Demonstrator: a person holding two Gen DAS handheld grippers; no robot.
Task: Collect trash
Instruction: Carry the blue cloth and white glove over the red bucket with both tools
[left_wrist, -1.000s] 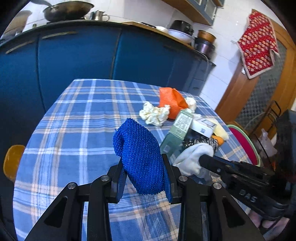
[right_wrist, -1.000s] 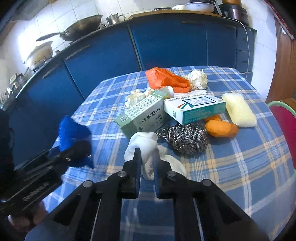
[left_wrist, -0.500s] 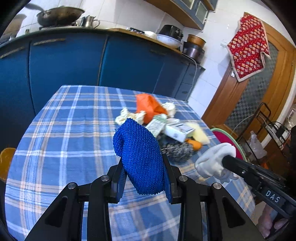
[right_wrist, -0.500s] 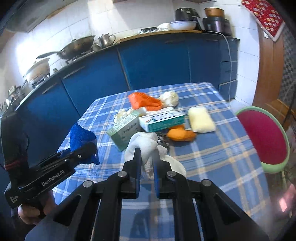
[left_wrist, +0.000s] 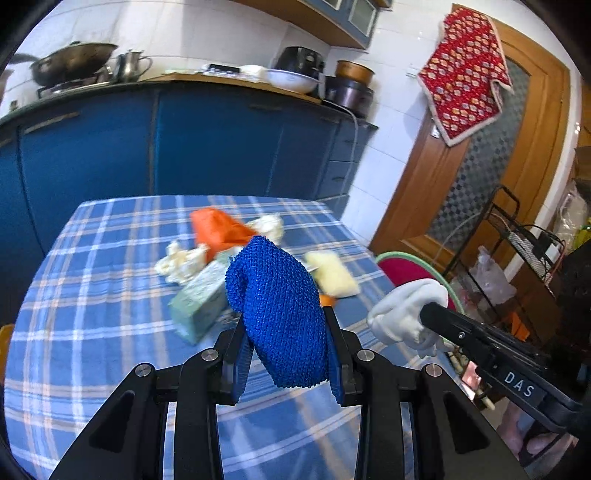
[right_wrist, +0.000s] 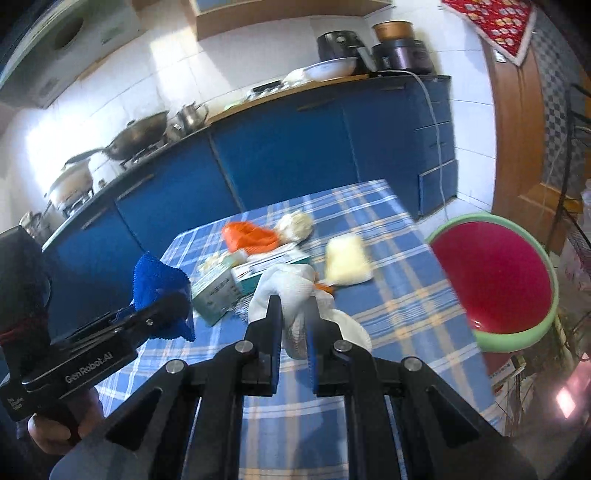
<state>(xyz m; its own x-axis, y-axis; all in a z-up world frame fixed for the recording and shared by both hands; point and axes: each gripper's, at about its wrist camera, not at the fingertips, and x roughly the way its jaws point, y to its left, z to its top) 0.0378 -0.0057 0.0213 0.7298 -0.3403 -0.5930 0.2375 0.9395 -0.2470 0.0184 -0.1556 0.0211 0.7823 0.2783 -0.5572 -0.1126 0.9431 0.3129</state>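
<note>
My left gripper (left_wrist: 287, 325) is shut on a blue knitted scrubbing cloth (left_wrist: 279, 310), held above the checked tablecloth (left_wrist: 99, 295). The same blue cloth (right_wrist: 159, 284) shows at the left of the right wrist view. My right gripper (right_wrist: 293, 310) is shut on a crumpled white cloth (right_wrist: 291, 291), which also appears as the white cloth (left_wrist: 406, 314) at the right of the left wrist view. Left on the table are an orange bag (left_wrist: 218, 229), crumpled paper (left_wrist: 181, 258), a green box (left_wrist: 201, 299) and a yellow sponge (right_wrist: 347, 258).
A red stool with a green rim (right_wrist: 495, 280) stands off the table's right edge. Blue kitchen cabinets (left_wrist: 184, 140) run behind the table, with pans and pots on the counter. A wire rack (left_wrist: 524, 236) and a wooden door (left_wrist: 480, 166) are at the right.
Both grippers have risen and drawn back from the table, each still holding its cloth. The table items now look smaller and farther away, and the red stool has come into view.
</note>
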